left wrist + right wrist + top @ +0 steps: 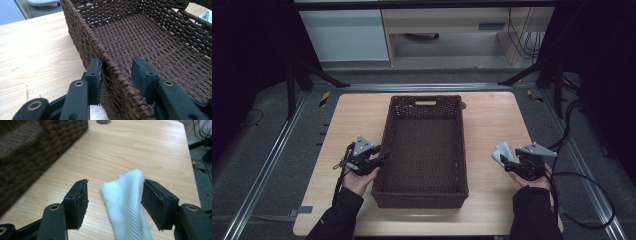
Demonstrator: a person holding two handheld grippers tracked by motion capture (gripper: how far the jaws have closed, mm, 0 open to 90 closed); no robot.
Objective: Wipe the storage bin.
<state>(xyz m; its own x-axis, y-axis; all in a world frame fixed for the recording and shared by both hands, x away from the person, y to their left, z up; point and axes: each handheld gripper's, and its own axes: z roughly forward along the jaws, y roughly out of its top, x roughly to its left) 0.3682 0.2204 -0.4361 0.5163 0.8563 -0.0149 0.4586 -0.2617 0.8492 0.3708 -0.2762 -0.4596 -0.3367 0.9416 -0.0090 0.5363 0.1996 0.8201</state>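
Two grippers at work: our left gripper [117, 75] straddles the near-left wall of the woven basket [425, 150], one pad touching outside, the other clear inside. Our right gripper [114, 203] stands wide apart, the pale folded cloth [126, 202] between its jaws, ungrasped. Nothing's in the basket yet; pick-up and drop remain.

floor: grey carpet [262, 165] | far wall: pale cabinet [344, 35], wooden desk [452, 22] | light: dim
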